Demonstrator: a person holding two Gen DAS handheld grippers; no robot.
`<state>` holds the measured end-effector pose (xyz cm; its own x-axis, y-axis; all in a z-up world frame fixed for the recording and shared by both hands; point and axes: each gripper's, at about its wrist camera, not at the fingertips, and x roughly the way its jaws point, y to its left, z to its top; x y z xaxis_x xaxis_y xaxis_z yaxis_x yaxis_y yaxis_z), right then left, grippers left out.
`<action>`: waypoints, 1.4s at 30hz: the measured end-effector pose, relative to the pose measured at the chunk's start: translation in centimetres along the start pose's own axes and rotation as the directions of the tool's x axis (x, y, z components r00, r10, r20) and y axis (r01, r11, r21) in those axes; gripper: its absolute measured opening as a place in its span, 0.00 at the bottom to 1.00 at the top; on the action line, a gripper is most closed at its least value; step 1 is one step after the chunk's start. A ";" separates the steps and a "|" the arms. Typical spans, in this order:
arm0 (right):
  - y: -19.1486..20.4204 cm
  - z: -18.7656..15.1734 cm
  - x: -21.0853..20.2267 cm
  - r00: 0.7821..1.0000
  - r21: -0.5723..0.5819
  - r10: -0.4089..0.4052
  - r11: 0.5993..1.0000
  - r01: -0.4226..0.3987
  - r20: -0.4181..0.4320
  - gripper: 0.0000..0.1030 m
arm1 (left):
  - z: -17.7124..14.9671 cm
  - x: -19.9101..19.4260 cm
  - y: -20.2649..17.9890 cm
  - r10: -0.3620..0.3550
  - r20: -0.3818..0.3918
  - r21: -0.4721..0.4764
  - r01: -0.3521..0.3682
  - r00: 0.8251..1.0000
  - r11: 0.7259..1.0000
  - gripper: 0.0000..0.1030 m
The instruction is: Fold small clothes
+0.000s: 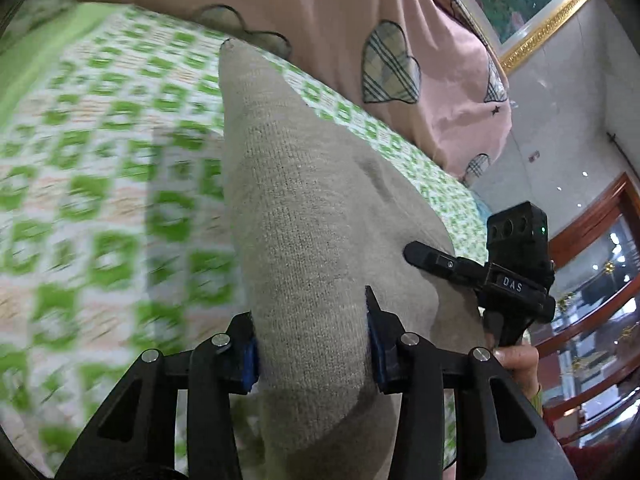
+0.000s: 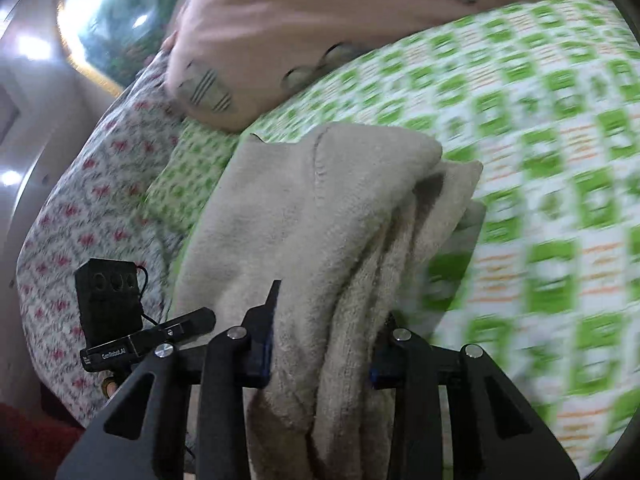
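A beige knit garment (image 1: 304, 216) hangs between both grippers above the bed. My left gripper (image 1: 312, 344) is shut on one end of it; the cloth fills the gap between the blue pads. My right gripper (image 2: 324, 340) is shut on the other end of the garment (image 2: 320, 208), which bunches in folds between its fingers. The right gripper also shows in the left wrist view (image 1: 432, 258), pressed against the cloth. The left gripper shows in the right wrist view (image 2: 188, 322) at the garment's left side.
A green-and-white checked bedspread (image 1: 100, 160) lies under the garment. A pink pillow with plaid hearts (image 1: 360, 32) lies at the bed's head. A floral sheet (image 2: 80, 200) covers the bed's side. A framed picture (image 1: 532, 0) hangs on the wall, and a wooden cabinet (image 1: 592, 280) stands beyond.
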<state>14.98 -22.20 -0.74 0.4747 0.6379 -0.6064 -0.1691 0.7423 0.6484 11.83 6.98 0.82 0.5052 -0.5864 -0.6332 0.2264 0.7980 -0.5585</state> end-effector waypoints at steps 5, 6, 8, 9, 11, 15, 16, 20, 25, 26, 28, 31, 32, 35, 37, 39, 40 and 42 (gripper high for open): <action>1.7 -2.1 4.0 0.997 -0.014 0.028 0.999 -0.029 -0.065 0.34 | -2.7 -2.2 3.8 0.043 -0.001 -0.058 -0.043 0.999 0.997 0.41; 1.9 -2.6 4.7 0.997 -0.014 0.018 1.000 -0.019 -0.078 0.34 | -3.2 -2.1 4.6 0.047 -0.010 -0.068 -0.047 0.999 0.997 0.42; 1.8 -3.4 5.6 0.995 -0.029 -0.031 0.999 0.028 -0.093 0.35 | -4.1 -1.8 5.8 0.037 -0.006 -0.094 -0.037 0.999 0.995 0.46; 1.5 -3.7 5.7 0.995 -0.026 -0.039 0.999 0.037 -0.092 0.35 | -4.3 -1.9 6.1 0.019 0.009 -0.103 -0.018 1.000 0.995 0.49; 0.8 -4.1 5.5 0.996 0.000 -0.030 1.000 0.030 -0.083 0.38 | -4.3 -1.5 6.0 0.020 0.011 -0.105 -0.019 1.000 0.994 0.56; 0.5 -4.3 4.7 0.995 0.018 -0.057 0.998 0.059 -0.078 0.54 | -3.7 -0.8 5.9 0.012 -0.002 -0.130 -0.013 1.000 0.991 0.63; 0.6 -4.2 4.1 0.995 0.020 -0.074 0.997 0.076 -0.074 0.57 | -3.5 -1.2 6.3 0.018 0.004 -0.136 -0.017 1.000 0.991 0.65; 0.8 -2.6 0.9 0.991 0.036 -0.130 0.991 0.129 0.036 0.65 | -1.8 -2.4 8.1 0.016 0.037 -0.168 -0.010 0.999 0.986 0.69; 1.0 0.9 2.9 0.993 0.036 -0.117 0.993 0.116 0.033 0.63 | 0.4 -1.9 9.1 0.027 0.064 -0.199 -0.014 0.998 0.980 0.71; 0.9 1.3 3.8 0.993 0.030 -0.118 0.993 0.118 0.016 0.59 | 0.7 -1.7 9.1 0.034 0.066 -0.203 -0.020 0.997 0.979 0.71; 0.7 2.1 6.2 0.993 0.043 -0.109 0.993 0.110 -0.037 0.32 | 1.4 -1.3 9.2 0.044 0.063 -0.211 -0.030 0.997 0.977 0.71; 1.5 2.8 4.2 0.995 0.021 -0.064 0.998 0.062 0.080 0.09 | 2.6 -0.5 8.5 0.086 0.061 -0.197 -0.073 0.994 0.978 0.69; 1.6 2.7 3.2 0.992 0.011 -0.053 0.999 0.052 0.117 0.09 | 3.0 -0.4 8.4 0.103 0.065 -0.186 -0.089 0.993 0.978 0.69; 1.2 2.7 2.7 0.985 0.004 -0.128 0.992 0.129 0.114 0.09 | 3.8 0.6 8.4 0.176 0.064 -0.156 -0.164 0.982 0.974 0.60; -0.2 2.4 4.4 0.979 0.019 -0.196 0.980 0.196 0.048 0.09 | 4.1 1.6 8.4 0.228 0.048 -0.139 -0.219 0.972 0.966 0.59; -1.4 1.9 5.6 0.978 0.045 -0.208 0.977 0.208 0.004 0.09 | 4.0 1.9 8.3 0.245 0.040 -0.137 -0.237 0.969 0.962 0.59; -1.7 1.7 5.7 0.979 0.060 -0.205 0.977 0.204 0.002 0.09 | 3.8 1.6 8.0 0.251 0.040 -0.136 -0.243 0.967 0.960 0.59; -1.6 1.5 4.9 0.982 0.091 -0.189 0.978 0.186 0.023 0.13 | 3.4 0.7 7.5 0.264 0.045 -0.127 -0.257 0.963 0.958 0.59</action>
<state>18.86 -20.59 -4.08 0.5179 0.4811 -0.7073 0.0019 0.8262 0.5634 16.75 13.01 -1.98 0.5843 -0.3479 -0.7332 -0.0189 0.8974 -0.4409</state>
